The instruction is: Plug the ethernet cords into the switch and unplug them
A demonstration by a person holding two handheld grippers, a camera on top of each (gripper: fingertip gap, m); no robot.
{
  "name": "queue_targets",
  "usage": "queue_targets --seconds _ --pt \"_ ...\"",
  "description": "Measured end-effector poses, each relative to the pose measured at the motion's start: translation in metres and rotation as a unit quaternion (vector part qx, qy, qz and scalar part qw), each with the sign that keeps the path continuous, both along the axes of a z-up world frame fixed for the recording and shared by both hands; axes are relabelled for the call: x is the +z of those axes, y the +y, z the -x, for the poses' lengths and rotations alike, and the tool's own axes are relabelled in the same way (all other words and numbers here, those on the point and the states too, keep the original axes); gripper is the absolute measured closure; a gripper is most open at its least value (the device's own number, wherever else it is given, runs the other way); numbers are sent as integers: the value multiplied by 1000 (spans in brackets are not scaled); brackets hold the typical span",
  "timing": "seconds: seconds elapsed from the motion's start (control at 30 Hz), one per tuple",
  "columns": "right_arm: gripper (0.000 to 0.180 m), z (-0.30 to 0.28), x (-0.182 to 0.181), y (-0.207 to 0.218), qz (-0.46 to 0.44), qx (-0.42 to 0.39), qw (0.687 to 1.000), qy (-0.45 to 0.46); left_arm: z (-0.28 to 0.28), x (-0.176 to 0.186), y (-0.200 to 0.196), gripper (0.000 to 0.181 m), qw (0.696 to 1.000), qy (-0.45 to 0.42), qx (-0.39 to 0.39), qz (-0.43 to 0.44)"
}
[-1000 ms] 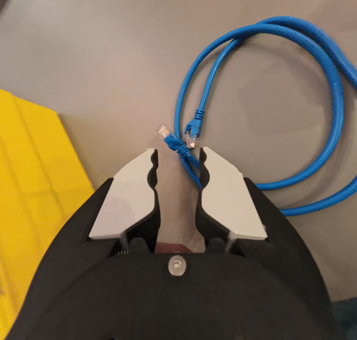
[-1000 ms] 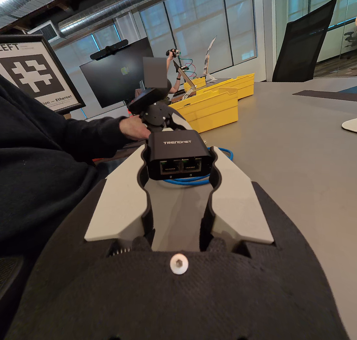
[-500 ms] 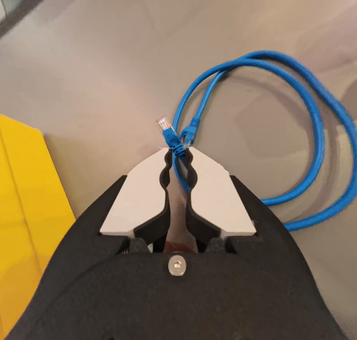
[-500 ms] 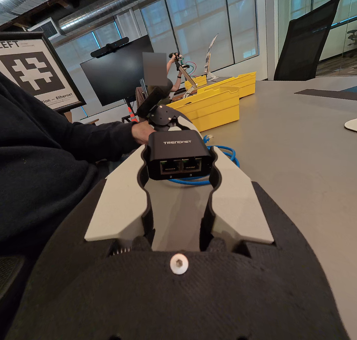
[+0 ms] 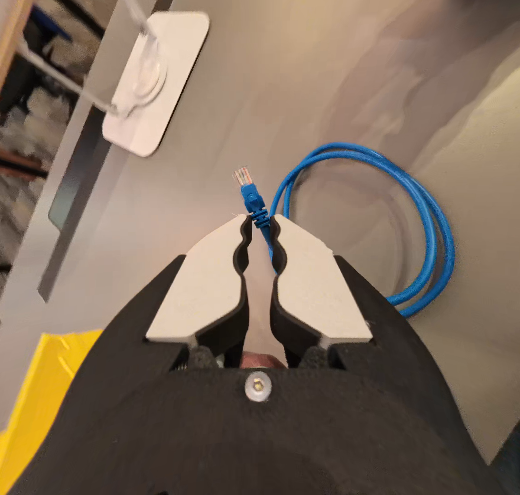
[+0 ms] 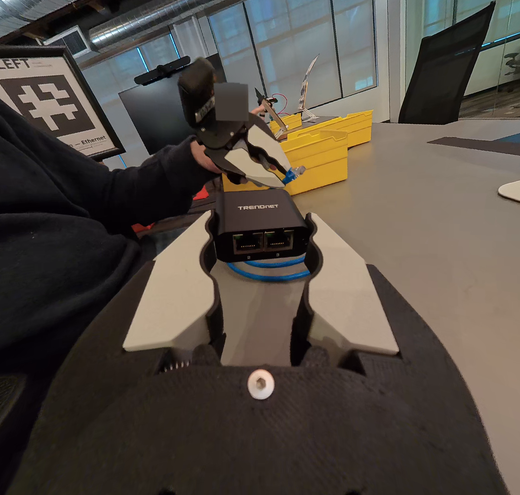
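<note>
My right gripper [image 6: 260, 228] is clamped on the small black switch [image 6: 257, 222], its wavy dark pads pressed against both sides of the smooth, rounded-edged box, whose two open sockets face back toward me. Under the switch a loop of the blue cable [image 6: 270, 272] lies on the grey table [image 6: 422, 228], partly hidden by the box. Just past it, my left gripper [image 6: 281, 179] hangs in the air above the switch, pinching the blue cable behind its clear plug [image 6: 295, 170], which points off to the right. My dark sleeve [image 6: 84, 200] fills the left side and blocks the table edge there. Yellow bins [image 6: 323, 155] stand behind, then a black chair [image 6: 444, 68] and tall windows. From my left gripper's [image 5: 260, 220] own camera, the ridged blue boot sits squeezed between the tips, the clear plug [image 5: 241, 176] sticks forward, and the rest of the cable [image 5: 422, 228] curls in two loops on the table [image 5: 281, 87] to the right. This view alone shows a flat white plate with a clear stand [image 5: 152, 87] farther off, and a yellow bin corner [image 5: 42, 383] near me.
</note>
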State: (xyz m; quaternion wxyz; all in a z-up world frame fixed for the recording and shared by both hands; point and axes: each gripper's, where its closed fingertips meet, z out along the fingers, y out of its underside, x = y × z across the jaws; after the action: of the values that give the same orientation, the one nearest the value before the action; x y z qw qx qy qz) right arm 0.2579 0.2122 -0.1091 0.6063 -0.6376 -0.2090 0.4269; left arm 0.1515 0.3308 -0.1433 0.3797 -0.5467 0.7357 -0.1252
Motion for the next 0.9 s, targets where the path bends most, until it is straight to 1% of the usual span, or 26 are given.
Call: queue_targets --seconds 0.1,0.23,0.37,0.53,0.77,0.9 --pt "120 -2 2 4 -6 -5 1000 -7 -17 14 -15 169 996 22 -81 -3" --pt "120 -2 6 11 -21 -15 999 -36 -35 20 -22 169 988 54 -146 6" --pt "120 -7 13 16 -38 -24 998 -44 -49 23 -28 169 979 73 -190 27" --pt "120 -12 20 20 -57 -30 997 -50 -60 32 -48 170 965 83 -244 55" --pt "120 -10 22 21 -73 -31 995 -63 -73 42 -76 170 948 113 -296 43" --pt "120 -9 20 20 -75 -32 994 -75 -78 44 -85 170 941 130 -312 32"
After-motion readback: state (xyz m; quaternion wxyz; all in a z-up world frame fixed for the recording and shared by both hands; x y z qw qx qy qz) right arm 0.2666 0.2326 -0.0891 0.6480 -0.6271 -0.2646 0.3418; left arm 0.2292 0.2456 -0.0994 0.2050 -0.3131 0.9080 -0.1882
